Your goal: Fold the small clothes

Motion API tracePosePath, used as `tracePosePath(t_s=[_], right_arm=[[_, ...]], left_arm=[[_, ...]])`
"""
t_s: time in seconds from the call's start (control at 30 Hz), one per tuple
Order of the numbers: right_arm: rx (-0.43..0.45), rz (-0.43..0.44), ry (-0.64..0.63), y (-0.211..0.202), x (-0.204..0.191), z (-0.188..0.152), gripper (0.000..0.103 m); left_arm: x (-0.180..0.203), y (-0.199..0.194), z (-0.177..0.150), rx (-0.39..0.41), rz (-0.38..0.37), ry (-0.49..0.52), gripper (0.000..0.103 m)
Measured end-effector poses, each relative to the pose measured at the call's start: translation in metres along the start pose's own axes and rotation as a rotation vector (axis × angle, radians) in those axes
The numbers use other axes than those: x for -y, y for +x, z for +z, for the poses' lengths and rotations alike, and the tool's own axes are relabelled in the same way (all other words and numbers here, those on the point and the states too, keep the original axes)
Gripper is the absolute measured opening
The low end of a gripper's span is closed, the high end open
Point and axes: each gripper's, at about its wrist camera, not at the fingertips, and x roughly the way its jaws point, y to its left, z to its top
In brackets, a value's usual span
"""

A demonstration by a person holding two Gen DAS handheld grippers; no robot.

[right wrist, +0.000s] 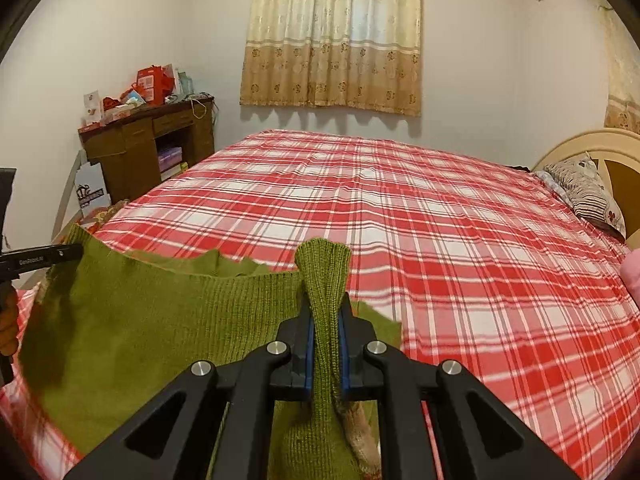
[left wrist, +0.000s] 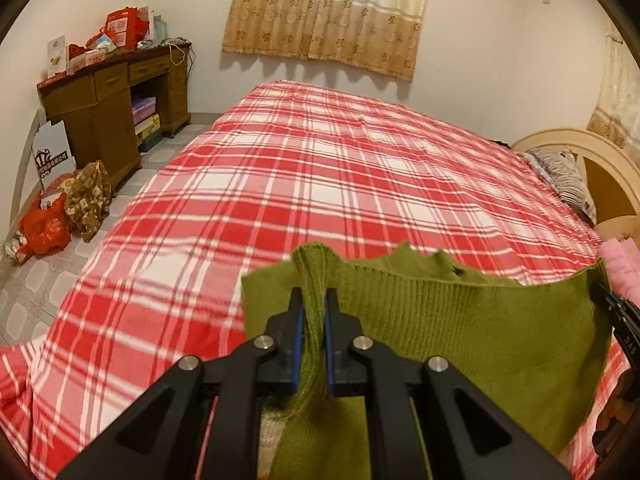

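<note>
I hold the left tool and right tool each clamped on the green sweater (knit, ribbed edge) above the plaid bed.

The left claw pinches a bunched edge of a green knit garment, which stretches taut rightward to the right claw at the frame's edge. Beneath it lies a bed covered in red-and-white plaid, with a pink cloth at the right.

Home bedroom: plaid-covered bed ahead of my tongs, curtained window beyond, cluttered wooden desk far left.
</note>
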Motion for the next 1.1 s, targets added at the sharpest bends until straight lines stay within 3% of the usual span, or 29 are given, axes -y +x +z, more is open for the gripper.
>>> tracePosePath(t_s=[0.27,0.4,0.5,0.6,0.7,0.73,0.77,0.83,0.9,0.97,1.0,1.1], right_arm=[[-0.028,-0.057,0.048,0.076,0.014,0.007,0.008],[-0.085,-0.090,0.053,0.113,0.016,-0.008,0.008],[-0.157,-0.068,0.079,0.131,0.022,-0.016,0.009],[-0.188,-0.046,0.087,0.135,0.025,-0.018,0.009],[-0.286,-0.042,0.108,0.149,0.028,-0.022,0.015],[-0.287,-0.041,0.119,0.147,0.030,-0.022,0.017],[-0.280,-0.037,0.133,0.142,0.033,-0.022,0.019],[-0.235,-0.053,0.186,0.121,0.046,-0.021,0.020],[-0.183,-0.160,0.246,0.091,0.064,-0.026,0.024],[-0.160,-0.274,0.266,0.063,0.073,-0.035,0.025],[-0.135,-0.278,0.270,0.043,0.075,-0.043,0.025],[-0.102,-0.169,0.256,0.008,0.061,-0.058,0.025]], left_arm=[[0.002,0.055,0.019,-0.004,0.056,-0.005,0.009],[0.002,0.087,0.016,-0.043,0.099,-0.011,0.009],[0.001,0.101,0.012,-0.073,0.127,-0.013,0.011],[0.001,0.101,0.010,-0.081,0.163,-0.012,0.020],[0.002,0.107,0.010,-0.102,0.214,0.001,0.040],[0.001,0.108,0.011,-0.108,0.240,-0.006,0.055],[-0.001,0.108,0.011,-0.111,0.253,-0.019,0.064],[-0.012,0.102,0.011,-0.112,0.205,-0.066,0.064],[-0.022,0.090,0.012,-0.115,0.175,-0.091,0.064],[-0.025,0.068,0.009,-0.085,0.232,-0.068,0.063],[-0.025,0.057,0.006,-0.073,0.248,-0.042,0.063],[-0.017,0.020,-0.017,-0.068,0.194,0.017,0.063]])
